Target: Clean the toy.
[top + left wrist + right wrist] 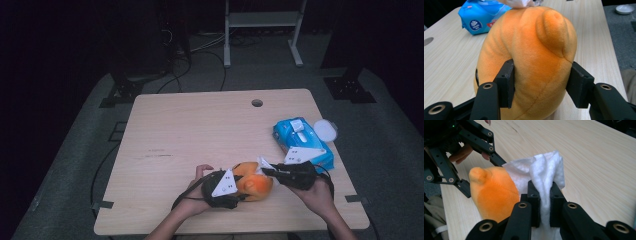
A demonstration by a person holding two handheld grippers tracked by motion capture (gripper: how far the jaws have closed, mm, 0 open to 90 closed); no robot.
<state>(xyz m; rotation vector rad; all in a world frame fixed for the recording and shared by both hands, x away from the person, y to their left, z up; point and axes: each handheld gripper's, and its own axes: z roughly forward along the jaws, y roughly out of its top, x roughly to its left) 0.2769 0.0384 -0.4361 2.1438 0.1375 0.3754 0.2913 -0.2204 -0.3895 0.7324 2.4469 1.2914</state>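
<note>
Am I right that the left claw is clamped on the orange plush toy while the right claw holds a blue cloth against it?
Not quite: the cloth is white, not blue. The right gripper view shows the right claw shut on a white wipe that lies against the orange plush toy. The blue thing is the wipes pack farther back on the table. The left claw does clamp the toy.

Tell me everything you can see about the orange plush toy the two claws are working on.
The orange plush toy is soft, rounded and fuzzy, with stitched seams and a small nub-like bump near its top. It sits on the light wooden table near the person's edge. The left claw clamps it, a black pad pressed into each side so the plush bulges between them. A white wipe, pinched in the right claw, lies against its upper side. A blue wipe pack lies behind, apart from it.
</note>
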